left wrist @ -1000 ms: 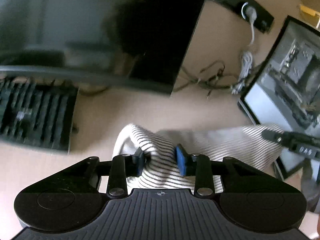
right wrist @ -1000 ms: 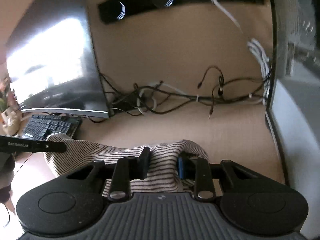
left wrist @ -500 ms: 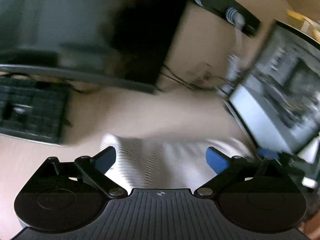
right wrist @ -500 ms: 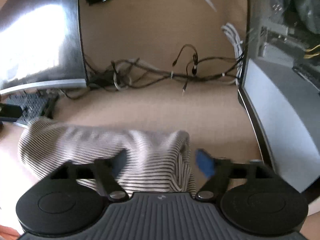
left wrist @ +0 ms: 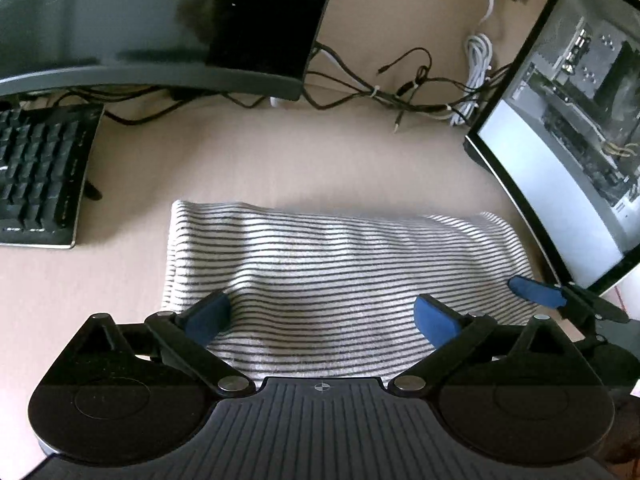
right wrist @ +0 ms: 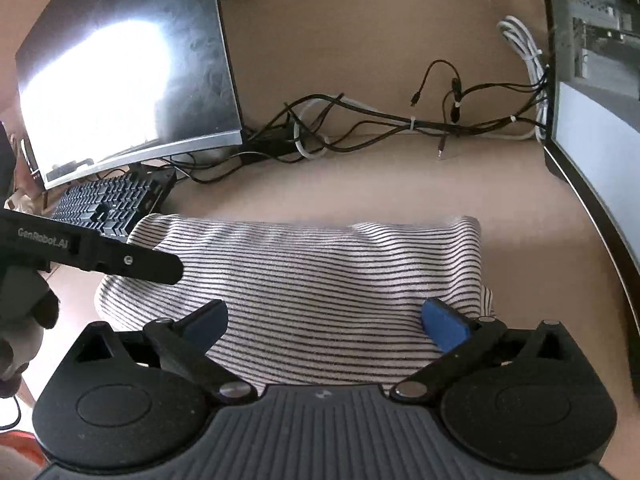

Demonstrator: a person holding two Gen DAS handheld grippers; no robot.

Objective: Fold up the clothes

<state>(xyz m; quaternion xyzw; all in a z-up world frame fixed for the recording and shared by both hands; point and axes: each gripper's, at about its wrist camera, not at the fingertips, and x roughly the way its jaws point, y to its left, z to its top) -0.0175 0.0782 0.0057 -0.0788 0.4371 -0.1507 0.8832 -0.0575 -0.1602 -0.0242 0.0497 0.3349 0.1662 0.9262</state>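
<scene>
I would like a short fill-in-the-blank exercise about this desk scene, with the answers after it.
1. The folded cloth has thin dark ____ on white.
2. The left gripper and the right gripper both have their jaws ____, gripping nothing.
3. In the left wrist view, the black ____ lies on the desk to the left of the cloth.
4. Behind the cloth, a tangle of ____ runs between the two monitors.

Answers: stripes; open; keyboard; cables
</scene>
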